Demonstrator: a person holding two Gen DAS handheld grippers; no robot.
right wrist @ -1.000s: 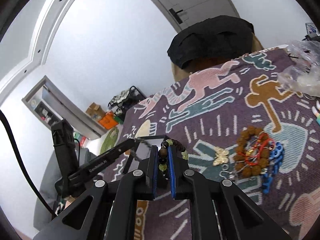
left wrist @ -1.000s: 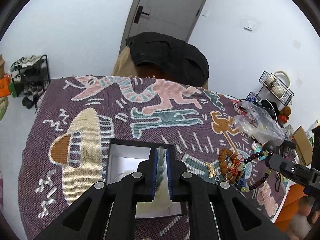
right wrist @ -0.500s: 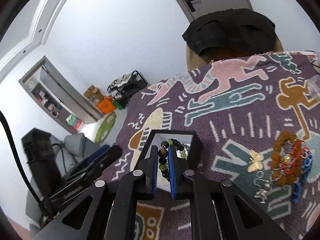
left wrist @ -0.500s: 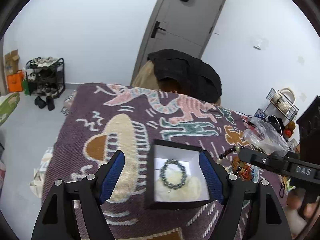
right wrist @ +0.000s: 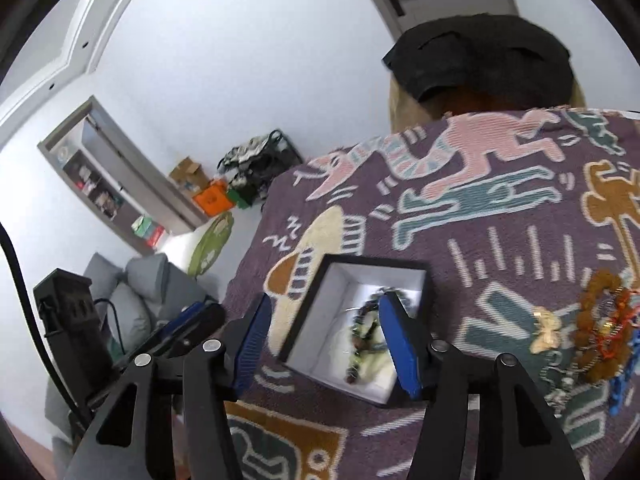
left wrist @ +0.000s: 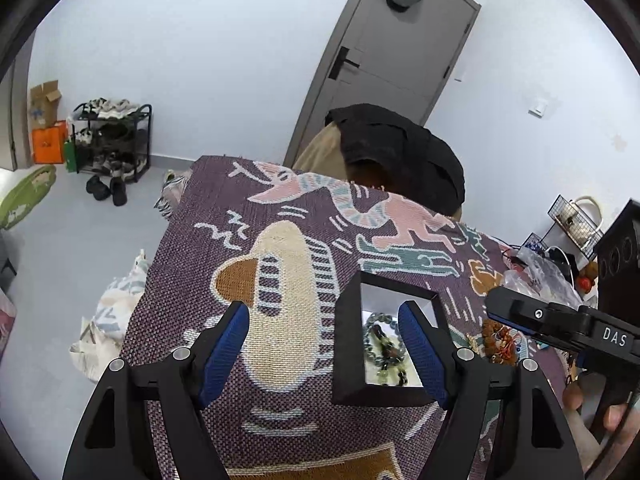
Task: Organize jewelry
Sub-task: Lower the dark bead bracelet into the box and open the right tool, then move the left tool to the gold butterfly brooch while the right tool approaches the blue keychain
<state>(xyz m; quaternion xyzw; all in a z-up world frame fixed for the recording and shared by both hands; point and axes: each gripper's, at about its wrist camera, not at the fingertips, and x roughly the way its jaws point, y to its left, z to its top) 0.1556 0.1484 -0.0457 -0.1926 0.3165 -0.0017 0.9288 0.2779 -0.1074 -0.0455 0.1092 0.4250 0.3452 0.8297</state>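
A black box with a white inside (left wrist: 347, 344) (right wrist: 376, 263) sits on the purple patterned cloth (left wrist: 280, 208). Two bead bracelets (left wrist: 382, 346) (right wrist: 362, 338) lie inside it, one grey, one dark and green. My left gripper (left wrist: 324, 354) stands open, with the box's left wall between its blue pads and untouched. My right gripper (right wrist: 326, 344) hangs over the box with its jaws opening; nothing is pressed between the pads. The right gripper's fingers (left wrist: 520, 312) reach in from the right in the left wrist view. The left gripper's fingers (right wrist: 196, 316) show at the left in the right wrist view.
Right of the box lies a jewelry pile (right wrist: 600, 328) of brown beads, red cord and blue pieces, plus a gold butterfly (right wrist: 546, 332). A clear plastic bag (left wrist: 536, 276) sits further right. A chair draped with a dark garment (left wrist: 400, 160) stands behind the table's far edge.
Left gripper went from shut to open and drew back from the box. Right gripper moved over the box, opened, and the dark and green bracelet it held now lies inside.
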